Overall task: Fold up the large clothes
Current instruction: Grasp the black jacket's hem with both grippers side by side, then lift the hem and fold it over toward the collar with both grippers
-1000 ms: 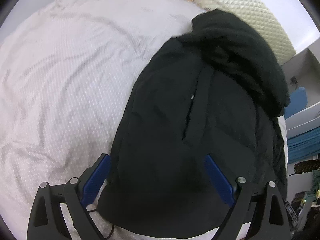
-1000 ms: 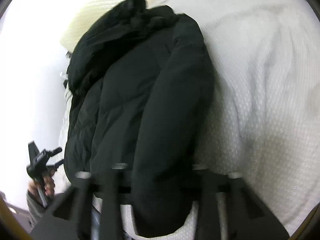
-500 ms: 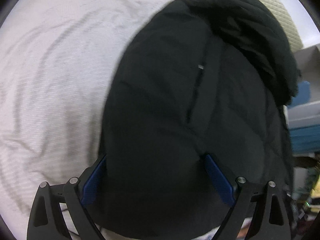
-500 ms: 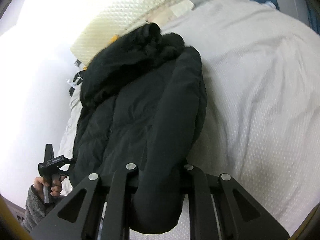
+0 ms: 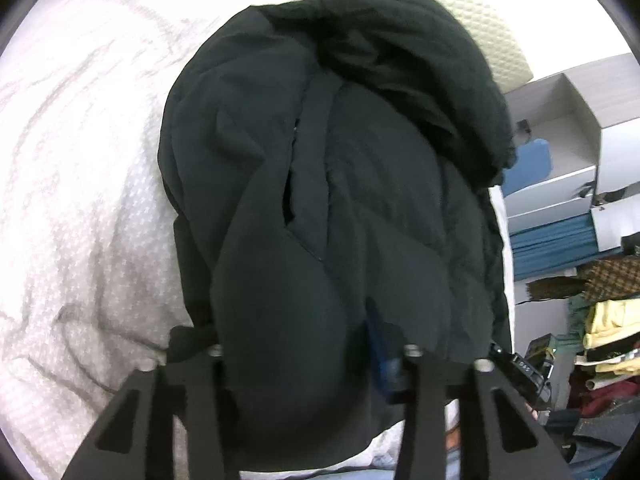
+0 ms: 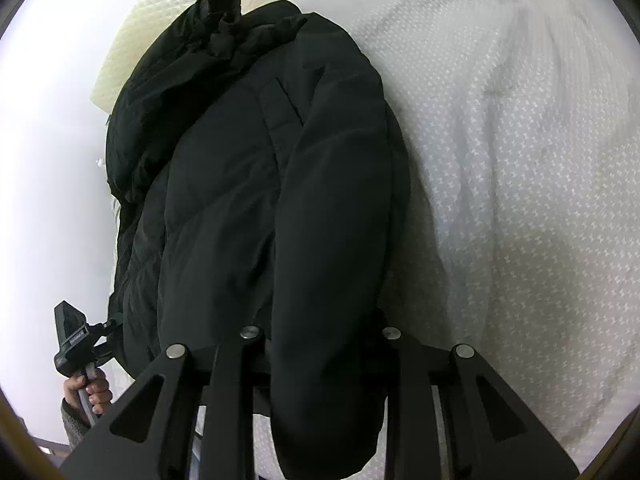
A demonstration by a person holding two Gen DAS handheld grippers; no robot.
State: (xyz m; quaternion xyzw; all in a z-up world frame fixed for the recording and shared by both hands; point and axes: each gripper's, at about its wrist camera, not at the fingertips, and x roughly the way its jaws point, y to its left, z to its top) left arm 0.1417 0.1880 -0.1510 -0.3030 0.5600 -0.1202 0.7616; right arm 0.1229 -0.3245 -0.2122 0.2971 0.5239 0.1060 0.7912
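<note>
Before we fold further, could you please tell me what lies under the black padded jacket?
The black padded jacket lies on a white dotted bedcover. Anything directly beneath it is covered.

left tongs just closed onto black jacket hem, fabric bunched between them

White textured bedspread, cream quilted headboard, shelves beside the bed.
</note>
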